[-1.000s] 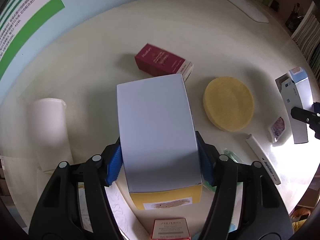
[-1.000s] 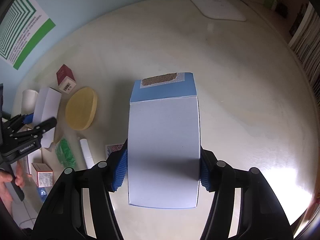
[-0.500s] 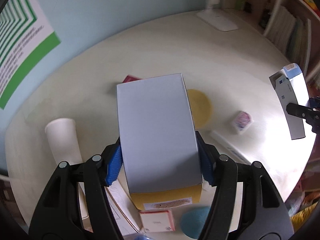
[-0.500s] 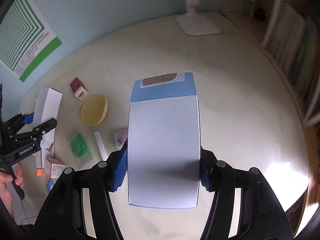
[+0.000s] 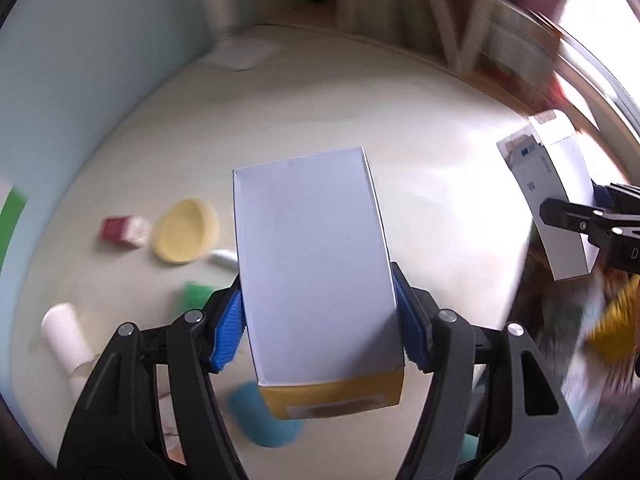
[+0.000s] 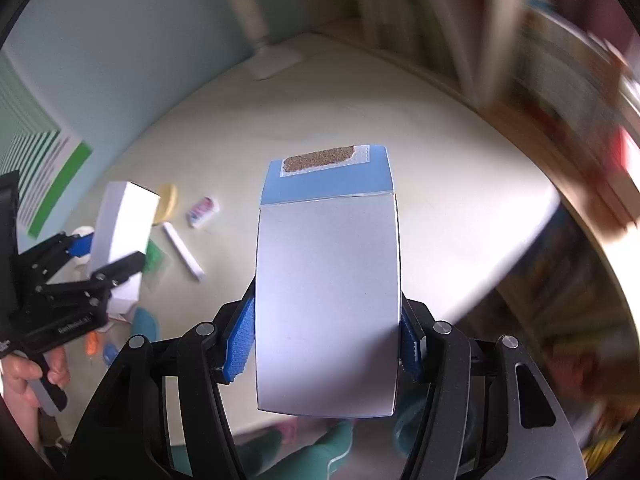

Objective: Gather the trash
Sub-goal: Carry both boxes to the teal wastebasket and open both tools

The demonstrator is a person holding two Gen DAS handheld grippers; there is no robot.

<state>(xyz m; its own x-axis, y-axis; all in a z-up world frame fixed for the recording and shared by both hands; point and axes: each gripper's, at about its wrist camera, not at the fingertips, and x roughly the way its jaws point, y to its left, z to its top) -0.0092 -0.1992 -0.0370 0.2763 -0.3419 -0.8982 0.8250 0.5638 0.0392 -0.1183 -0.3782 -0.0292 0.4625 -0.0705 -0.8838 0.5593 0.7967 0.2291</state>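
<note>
Grippers both loaded. Left gripper [image 5: 320, 320] has its blue pads [image 5: 229, 330] pressed on the two long sides of a white box with a yellow end [image 5: 314, 272], jaws set to the box's width; the box is held in the air above the pale table [image 5: 420, 128]. Right gripper [image 6: 326, 340] clamps a white box with a blue end [image 6: 328, 292] the same way, also off the table, a brown torn strip showing on the blue flap.

Below on the table, left wrist view, blurred: teal object [image 5: 260, 420], green packet [image 5: 196, 294], white cup [image 5: 64, 332] lying on its side, yellow disc [image 5: 186, 230] with a red carton [image 5: 122, 232] just beside it. White stick [image 6: 184, 250] and small pink packet [image 6: 204, 210] lie near the disc in the right wrist view.

Farther back: lamp base [image 6: 274, 62] by the light blue wall [image 6: 120, 40], bookshelf [image 6: 560, 60] blurred at right.
</note>
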